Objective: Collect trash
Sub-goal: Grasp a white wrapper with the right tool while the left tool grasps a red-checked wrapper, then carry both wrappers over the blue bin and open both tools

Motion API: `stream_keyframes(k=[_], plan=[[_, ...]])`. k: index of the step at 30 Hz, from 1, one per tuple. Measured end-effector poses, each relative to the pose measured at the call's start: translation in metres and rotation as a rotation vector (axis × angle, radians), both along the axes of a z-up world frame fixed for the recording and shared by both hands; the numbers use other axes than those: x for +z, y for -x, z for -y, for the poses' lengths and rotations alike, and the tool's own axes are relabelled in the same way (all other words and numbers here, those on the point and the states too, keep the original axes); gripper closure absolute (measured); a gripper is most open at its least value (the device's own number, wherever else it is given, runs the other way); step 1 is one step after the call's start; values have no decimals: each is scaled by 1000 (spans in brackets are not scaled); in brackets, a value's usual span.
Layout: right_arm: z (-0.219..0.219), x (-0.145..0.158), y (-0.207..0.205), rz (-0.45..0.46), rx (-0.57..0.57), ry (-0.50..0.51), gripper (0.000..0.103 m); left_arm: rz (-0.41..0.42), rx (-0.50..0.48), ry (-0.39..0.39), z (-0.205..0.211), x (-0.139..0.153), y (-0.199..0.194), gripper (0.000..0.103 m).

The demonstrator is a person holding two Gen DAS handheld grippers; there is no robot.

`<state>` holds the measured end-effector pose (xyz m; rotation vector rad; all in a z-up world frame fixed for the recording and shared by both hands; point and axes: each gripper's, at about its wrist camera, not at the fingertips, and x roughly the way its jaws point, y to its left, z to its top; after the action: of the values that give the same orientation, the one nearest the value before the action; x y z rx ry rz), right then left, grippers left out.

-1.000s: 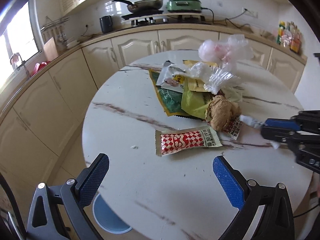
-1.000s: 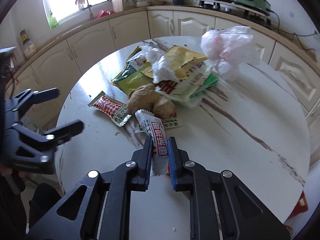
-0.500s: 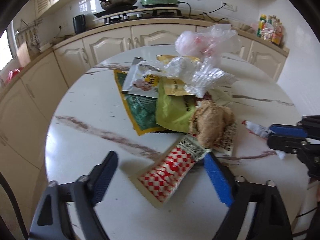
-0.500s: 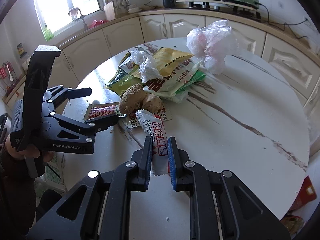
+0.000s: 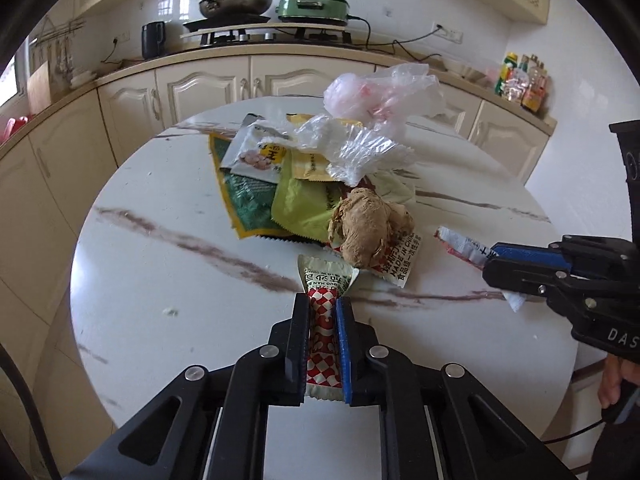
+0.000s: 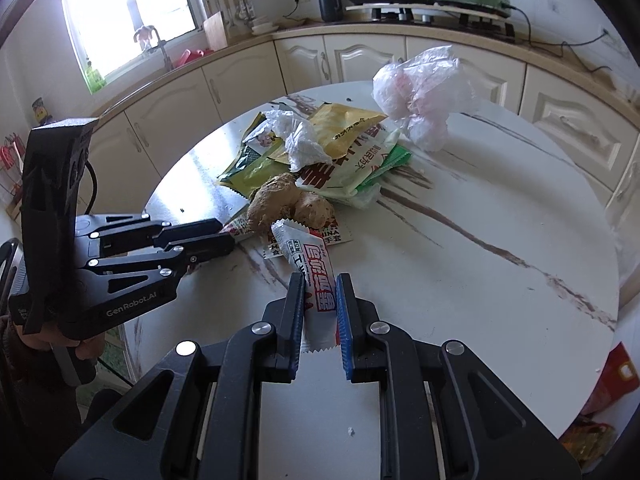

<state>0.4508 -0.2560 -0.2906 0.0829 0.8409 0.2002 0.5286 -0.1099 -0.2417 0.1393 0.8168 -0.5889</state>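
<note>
My left gripper (image 5: 323, 304) is shut on a red-and-white checkered wrapper (image 5: 323, 328) at the near side of the round marble table (image 5: 160, 280). My right gripper (image 6: 319, 284) is shut on a white wrapper with red print (image 6: 316, 276); it also shows in the left wrist view (image 5: 490, 264). A pile of snack bags (image 5: 280, 188), crumpled clear plastic (image 5: 352, 152) and a piece of ginger (image 5: 366, 224) lies mid-table. A pink-white plastic bag (image 5: 380, 96) sits behind the pile.
Cream kitchen cabinets (image 5: 200, 88) curve round the table's far side. A stove with a pan (image 5: 236, 2) and a green cooker (image 5: 316, 4) stand on the counter. Trash (image 6: 612, 376) lies on the floor right of the table.
My left gripper moved forward over the checkered wrapper and closed on it. The wrapper turned end-on to the gripper. My right gripper kept hold of the white wrapper.
</note>
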Motion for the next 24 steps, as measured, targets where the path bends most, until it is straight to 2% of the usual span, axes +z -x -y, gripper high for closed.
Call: stream_keyframes(k=[3, 8, 14, 19, 24], plan=[[-3, 4, 4, 7, -6, -1, 88, -10, 20, 47, -13, 2, 12, 95], [-18, 16, 10, 29, 12, 2, 88, 16, 35, 87, -47, 25, 44, 95], [-63, 32, 12, 59, 82, 4, 88, 65, 110, 141, -120, 52, 92, 95], [-130, 37, 5, 68, 204, -10, 88, 82, 209, 147, -186, 57, 125, 95], [-217, 27, -7, 48, 355, -32, 87, 64, 337, 127, -258, 44, 151, 95]])
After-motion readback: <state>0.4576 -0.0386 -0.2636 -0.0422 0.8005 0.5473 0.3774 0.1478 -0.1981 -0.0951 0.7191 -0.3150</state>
